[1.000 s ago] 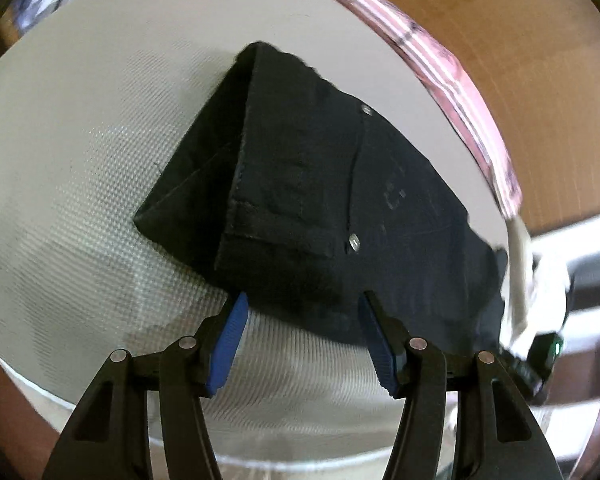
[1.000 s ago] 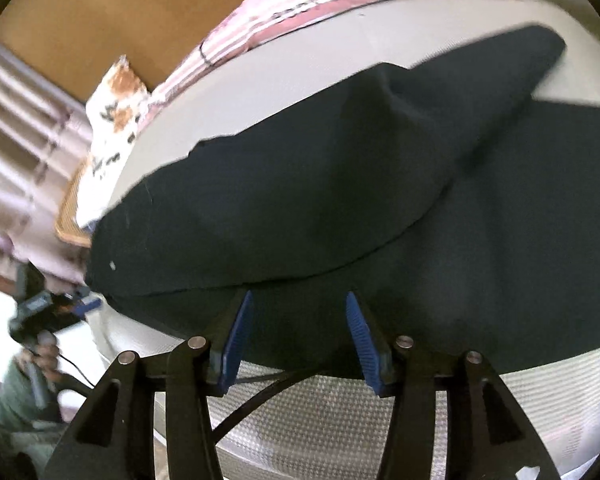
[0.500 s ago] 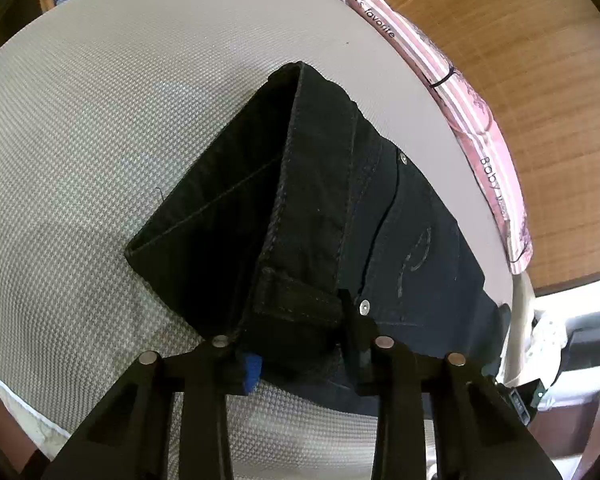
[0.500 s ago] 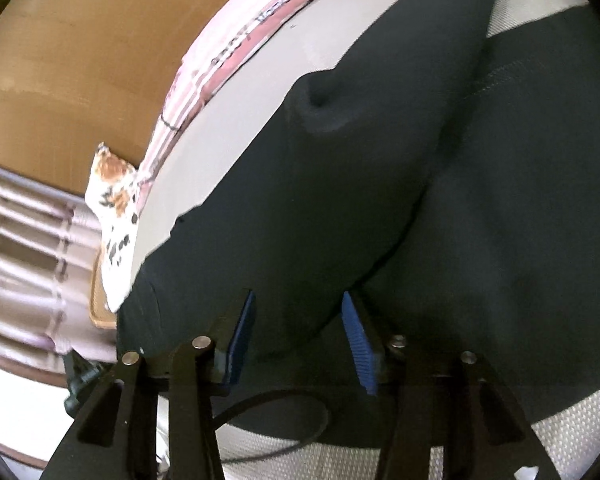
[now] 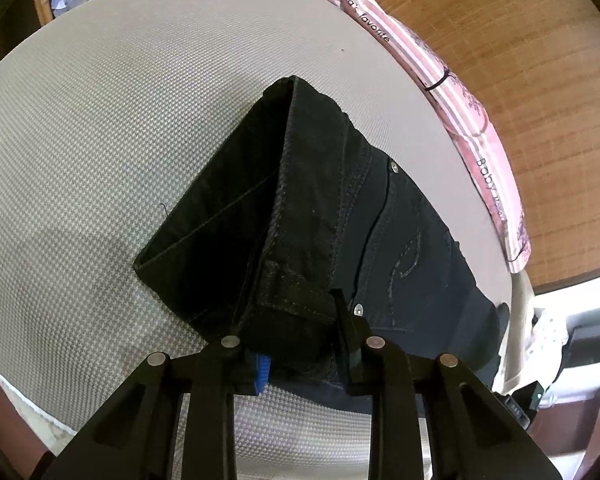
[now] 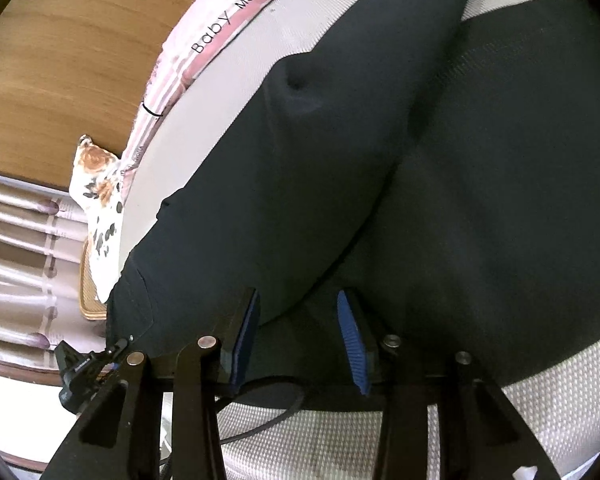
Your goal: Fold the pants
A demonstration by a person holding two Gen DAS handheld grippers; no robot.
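Black denim pants [image 5: 324,216] lie on a grey woven mattress [image 5: 100,128]. In the left wrist view the waistband end is raised into a tent shape, with a back pocket and rivets showing. My left gripper [image 5: 300,344] is shut on the waistband at a belt loop. In the right wrist view the pants legs [image 6: 420,184] spread dark across the mattress [image 6: 540,392], one leg overlapping the other. My right gripper [image 6: 298,320] is open, its blue pads either side of the near leg edge, not clamping it.
A pink striped blanket [image 5: 452,80] printed "Baby Mama's favorite" runs along the mattress's far edge against a wooden headboard [image 5: 520,20]. In the right wrist view the blanket [image 6: 188,64], a floral pillow [image 6: 100,200] and curtains [image 6: 16,264] stand at the left. A black cable [image 6: 268,420] loops under my right gripper.
My left gripper closed on the waistband and lifted it into a tent. My right gripper moved in closer over the leg edge and stayed open.
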